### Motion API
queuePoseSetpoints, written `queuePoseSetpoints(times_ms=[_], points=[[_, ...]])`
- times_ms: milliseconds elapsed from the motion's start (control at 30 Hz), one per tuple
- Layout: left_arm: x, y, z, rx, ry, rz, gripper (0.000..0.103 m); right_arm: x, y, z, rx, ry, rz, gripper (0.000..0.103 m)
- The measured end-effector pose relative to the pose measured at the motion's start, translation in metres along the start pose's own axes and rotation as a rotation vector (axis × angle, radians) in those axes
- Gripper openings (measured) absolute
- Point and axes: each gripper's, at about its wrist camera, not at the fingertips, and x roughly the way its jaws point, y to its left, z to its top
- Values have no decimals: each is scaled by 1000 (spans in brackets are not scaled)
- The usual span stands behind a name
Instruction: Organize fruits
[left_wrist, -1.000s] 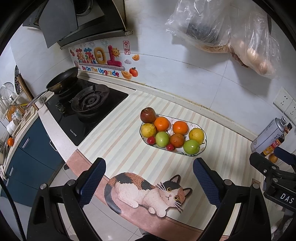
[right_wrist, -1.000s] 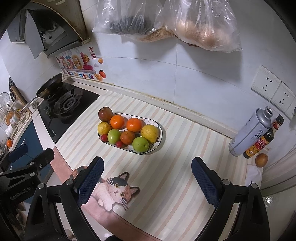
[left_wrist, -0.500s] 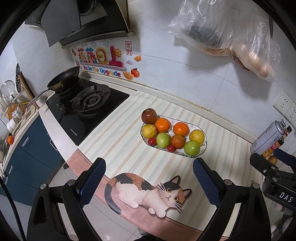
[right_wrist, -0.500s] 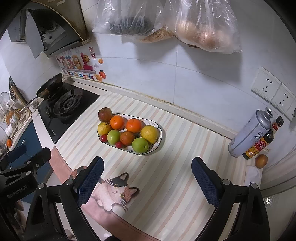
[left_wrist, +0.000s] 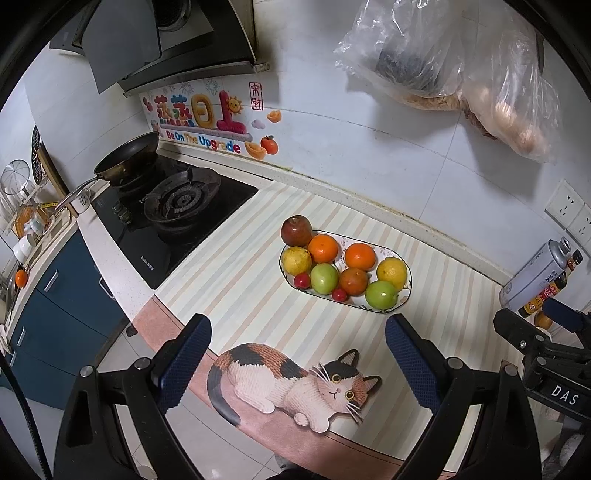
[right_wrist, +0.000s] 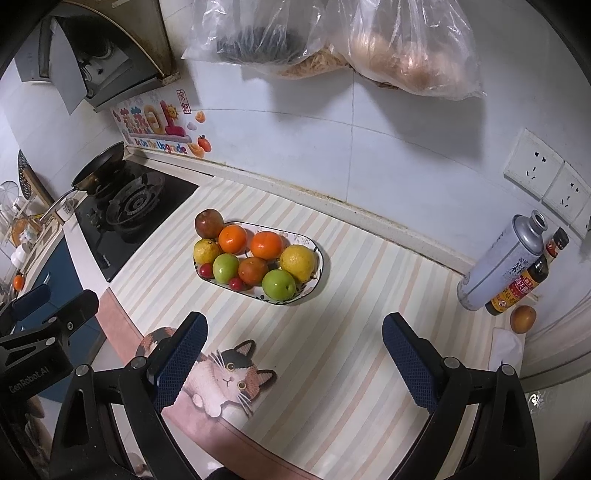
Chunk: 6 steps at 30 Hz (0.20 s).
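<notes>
Both wrist views overlook the same fruit plate (left_wrist: 405, 291).

Both views have drifted slightly, the fruit plate (left_wrist: 405, 295) sitting a little lower in frame.

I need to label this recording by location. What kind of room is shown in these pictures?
Most likely a home kitchen. A gas stove with a frying pan sits under a range hood, and a plate of fruit stands on the striped counter mat.

Fruit-filled dish (left_wrist: 405, 295) beyond gaping left tool (left_wrist: 297, 334)
</notes>
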Motion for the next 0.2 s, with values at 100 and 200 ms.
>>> queuePoseSetpoints(times_ms=[100, 200], points=[[-1, -1, 0, 6, -12, 6, 97, 2, -1, -1, -2, 5, 1, 98], [-1, -4, -2, 2, -15, -1, 96, 2, -1, -1, -1, 6, 4, 98]])
